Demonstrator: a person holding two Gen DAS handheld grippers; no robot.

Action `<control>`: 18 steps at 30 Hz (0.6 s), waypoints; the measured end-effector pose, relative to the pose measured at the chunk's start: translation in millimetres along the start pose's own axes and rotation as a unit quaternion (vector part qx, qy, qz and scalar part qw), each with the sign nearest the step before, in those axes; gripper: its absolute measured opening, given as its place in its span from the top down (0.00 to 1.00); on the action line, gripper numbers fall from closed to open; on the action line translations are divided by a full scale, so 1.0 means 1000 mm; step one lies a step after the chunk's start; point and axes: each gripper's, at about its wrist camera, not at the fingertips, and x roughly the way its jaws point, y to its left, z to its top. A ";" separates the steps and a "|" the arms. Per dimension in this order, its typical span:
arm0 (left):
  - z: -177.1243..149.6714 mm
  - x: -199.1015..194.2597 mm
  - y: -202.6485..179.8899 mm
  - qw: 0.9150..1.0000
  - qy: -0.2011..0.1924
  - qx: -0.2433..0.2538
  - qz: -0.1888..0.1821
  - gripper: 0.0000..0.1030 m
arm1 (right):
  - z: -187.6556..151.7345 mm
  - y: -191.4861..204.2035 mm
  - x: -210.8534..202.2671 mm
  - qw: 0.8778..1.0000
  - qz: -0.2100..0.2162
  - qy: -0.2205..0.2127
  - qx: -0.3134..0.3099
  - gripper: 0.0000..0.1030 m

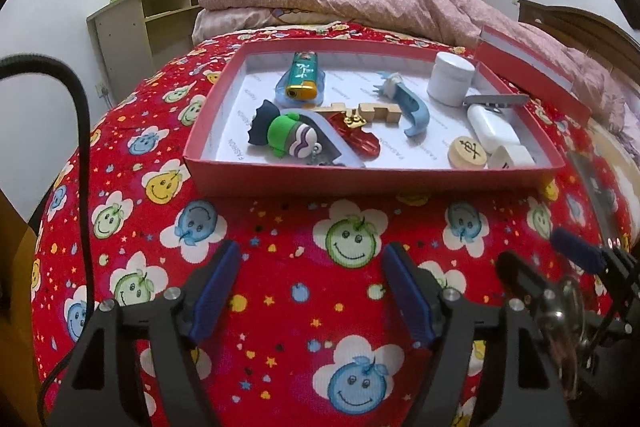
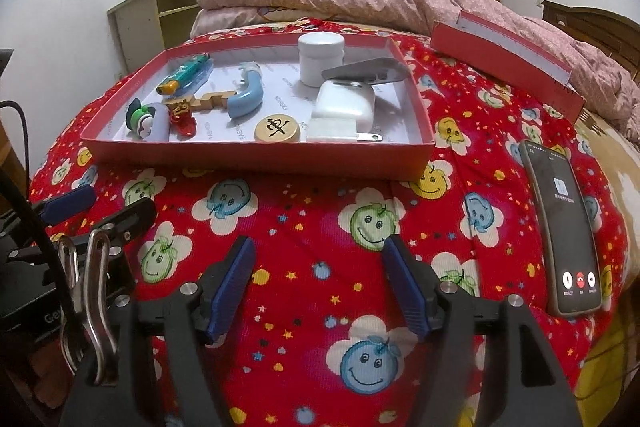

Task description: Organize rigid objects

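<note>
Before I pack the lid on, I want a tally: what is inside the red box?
The red box holds a lighter, green toy, wooden key, blue clip, white jar, round wooden piece, white case. Whatever lies beneath them is hidden.

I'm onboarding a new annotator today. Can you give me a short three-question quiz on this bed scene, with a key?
1. True or false: the red box is empty.
2. Multiple choice: where does the phone lie? A) inside the red box B) on the bedspread, right of the box C) on the box lid
3. Fill in: both the left claw and the right claw hold ____.

Key: 1 false, it holds small items such as the white jar and the round wooden piece. 2 B. 3 nothing, both are open.
</note>
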 end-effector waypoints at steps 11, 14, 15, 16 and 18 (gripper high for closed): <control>0.001 0.001 0.005 1.000 0.001 -0.005 0.008 0.15 | 0.000 0.000 0.000 1.000 0.000 0.000 0.000 0.33; 0.001 0.003 0.008 1.000 0.005 -0.014 0.009 0.11 | 0.000 0.000 0.000 1.000 0.000 0.000 0.000 0.33; 0.001 0.003 0.008 1.000 0.005 -0.015 0.009 0.11 | -0.001 0.000 0.000 1.000 0.000 0.000 0.000 0.33; 0.001 0.003 0.008 1.000 0.004 -0.014 0.011 0.10 | -0.001 0.000 0.000 1.000 0.000 0.000 0.000 0.33; 0.001 0.004 0.008 1.000 0.006 -0.017 0.015 0.07 | -0.001 0.000 0.000 1.000 -0.002 -0.001 0.000 0.31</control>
